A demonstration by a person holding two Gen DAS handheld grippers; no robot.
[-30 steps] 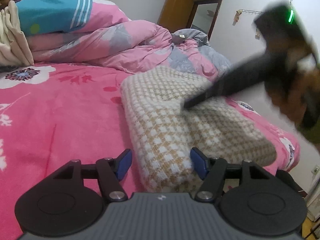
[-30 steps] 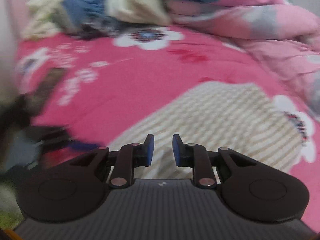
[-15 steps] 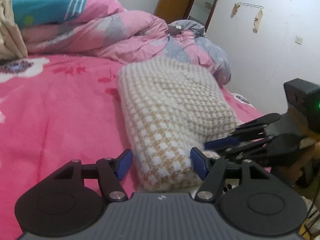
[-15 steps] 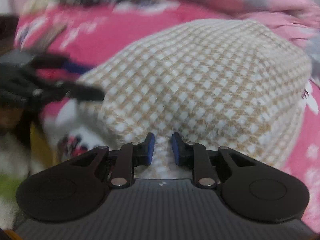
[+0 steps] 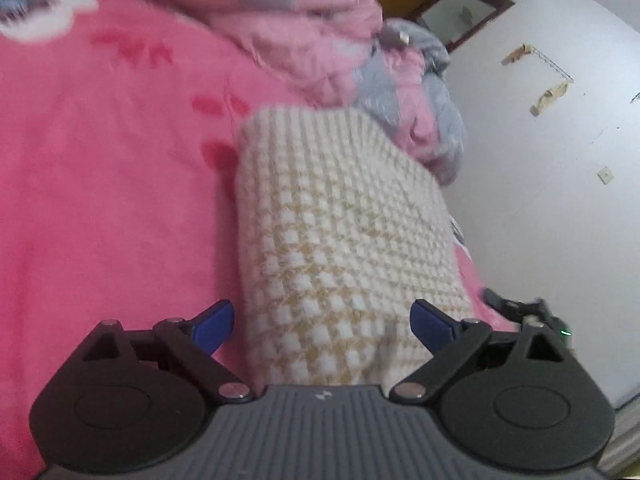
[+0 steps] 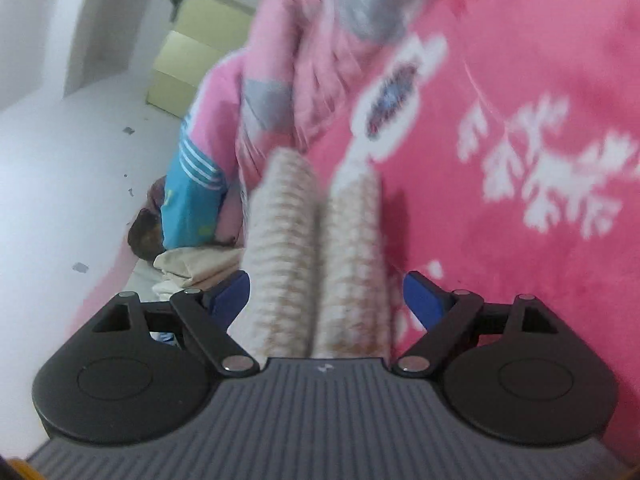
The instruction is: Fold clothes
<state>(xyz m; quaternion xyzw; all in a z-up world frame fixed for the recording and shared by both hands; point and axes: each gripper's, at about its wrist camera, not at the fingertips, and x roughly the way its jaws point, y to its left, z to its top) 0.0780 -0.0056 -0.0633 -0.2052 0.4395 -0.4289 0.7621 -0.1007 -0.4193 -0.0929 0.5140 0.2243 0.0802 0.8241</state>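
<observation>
Knitwear, a cream-and-tan checked sweater (image 5: 340, 236), lies folded into a thick bundle on the pink floral bedspread (image 5: 108, 184), near the bed's edge by the white wall, with a rumpled pink-and-grey duvet (image 5: 320, 36) beyond it. The left tool (image 5: 322, 322) stands wide and its jaws are opening; the near end of the bundle sits between the blue pads (image 5: 214, 322), which do not seem to press on it. The right tool (image 6: 326, 294) is rolled onto its side, seen from the tilted room in its view, and its jaws are opening as well. Between them lies the doubled edge of the sweater (image 6: 316, 264), two stacked layers with a seam of shadow between; the pads stand just clear on both sides.

Judged from this, the step in hand is taking hold of the folded bundle at two places, probably to lift it or turn it over once more. To do that well, each tool should go deep enough that both layers lie fully between the pads, not just the upper one, or the fold will peel apart. Closing should be firm, since the knit is thick and springy. Both hands ought to rise together and level, keeping the bundle taut between them so it does not sag and unroll. Both views are blurred, so the exact contact is hard to read.
</observation>
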